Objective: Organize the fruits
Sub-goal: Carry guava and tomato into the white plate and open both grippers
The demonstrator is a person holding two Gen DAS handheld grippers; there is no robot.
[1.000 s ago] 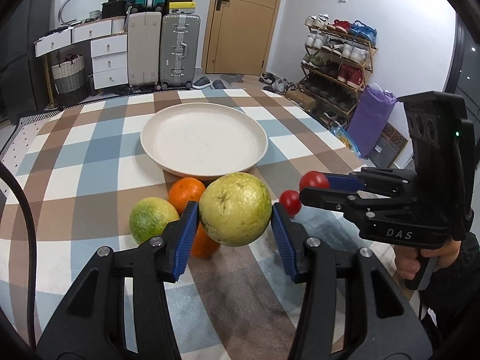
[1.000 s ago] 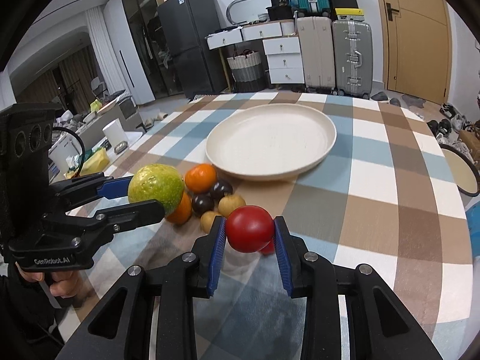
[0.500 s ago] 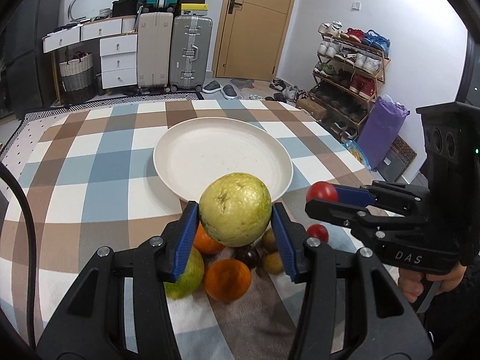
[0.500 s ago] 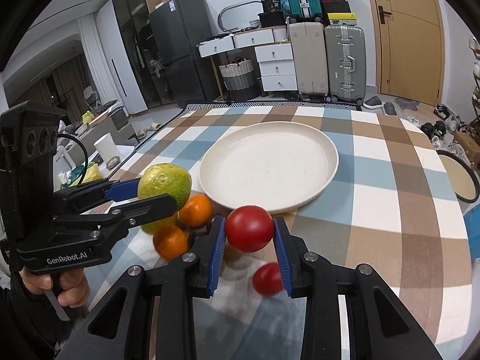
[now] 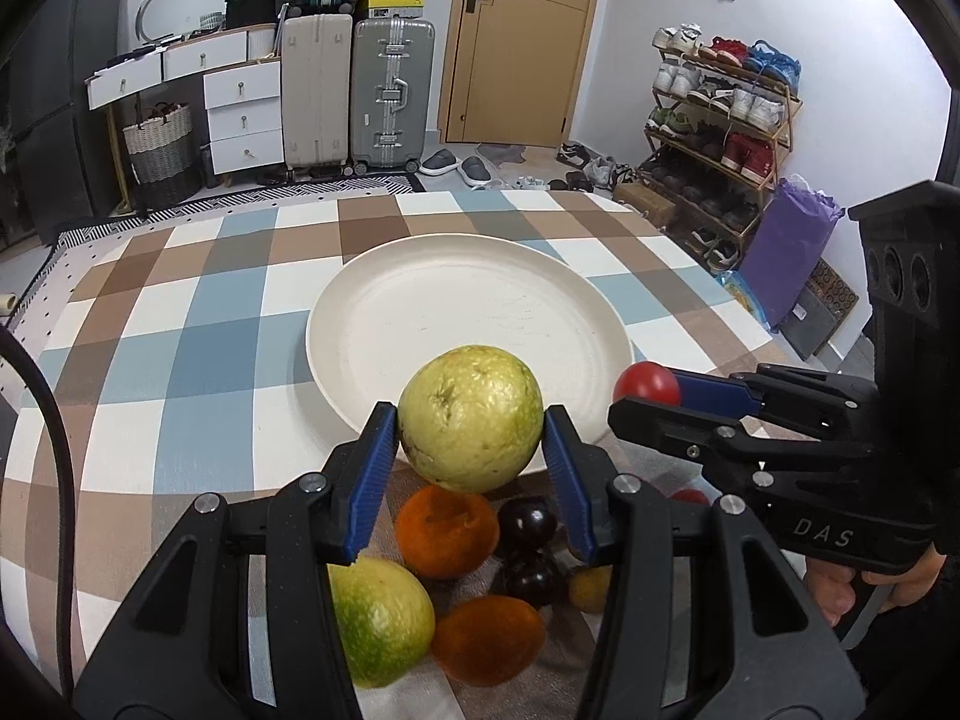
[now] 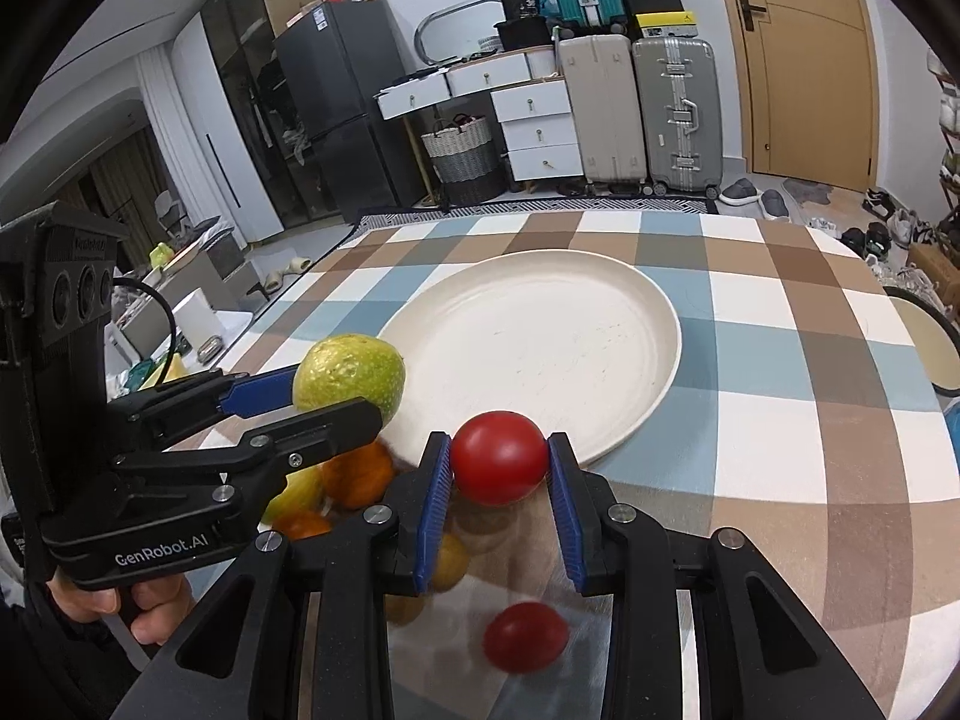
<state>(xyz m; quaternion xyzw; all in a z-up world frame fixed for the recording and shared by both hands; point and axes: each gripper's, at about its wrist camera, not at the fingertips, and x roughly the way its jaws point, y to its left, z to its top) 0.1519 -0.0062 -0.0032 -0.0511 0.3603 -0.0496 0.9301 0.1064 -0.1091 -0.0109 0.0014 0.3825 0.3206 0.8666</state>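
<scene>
A yellow-green guava (image 5: 471,417) is sitting clamped between the blue pads of the left gripper (image 5: 471,456), hanging above the near rim of the cream plate (image 5: 420,312). Just to its right, the right gripper (image 6: 499,468) is pinching a red tomato (image 6: 499,463), its jaws nearly closed on it, also at the plate's near edge. Below them on the checked tablecloth (image 5: 180,360) are lying two oranges (image 5: 447,531), a green-yellow citrus (image 5: 381,621), two dark plums (image 5: 528,525), a small yellow fruit (image 5: 591,588) and a second tomato (image 6: 525,636). Suitcases (image 5: 393,93) are standing against the far wall.
</scene>
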